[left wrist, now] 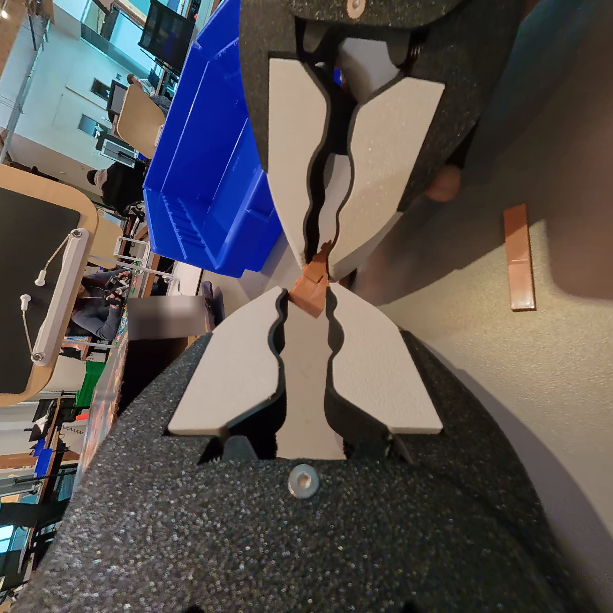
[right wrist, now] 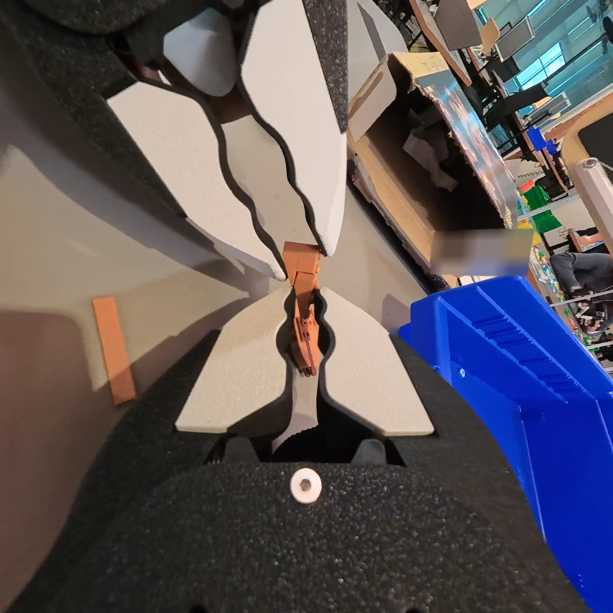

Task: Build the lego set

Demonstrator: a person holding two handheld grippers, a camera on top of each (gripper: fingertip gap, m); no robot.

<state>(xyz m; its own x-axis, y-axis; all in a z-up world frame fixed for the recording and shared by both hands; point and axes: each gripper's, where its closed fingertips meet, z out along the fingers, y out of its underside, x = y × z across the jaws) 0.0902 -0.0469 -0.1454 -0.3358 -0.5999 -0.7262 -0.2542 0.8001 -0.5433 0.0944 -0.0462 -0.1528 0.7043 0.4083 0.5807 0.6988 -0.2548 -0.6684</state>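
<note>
My left gripper (left wrist: 306, 293) is clamped on one end of a small reddish-brown assembly of plastic building bricks (left wrist: 310, 292), and my right gripper (right wrist: 304, 293) pinches the other end, fingertip to fingertip above the grey tabletop (left wrist: 464, 365). At three o'clock of the left jaws a flat reddish-brown plastic strip (left wrist: 519, 258) lies on the table. At ten o'clock stands a blue plastic storage bin (left wrist: 205, 166). In the right view, an open cardboard box (right wrist: 408, 159) sits at one o'clock.
</note>
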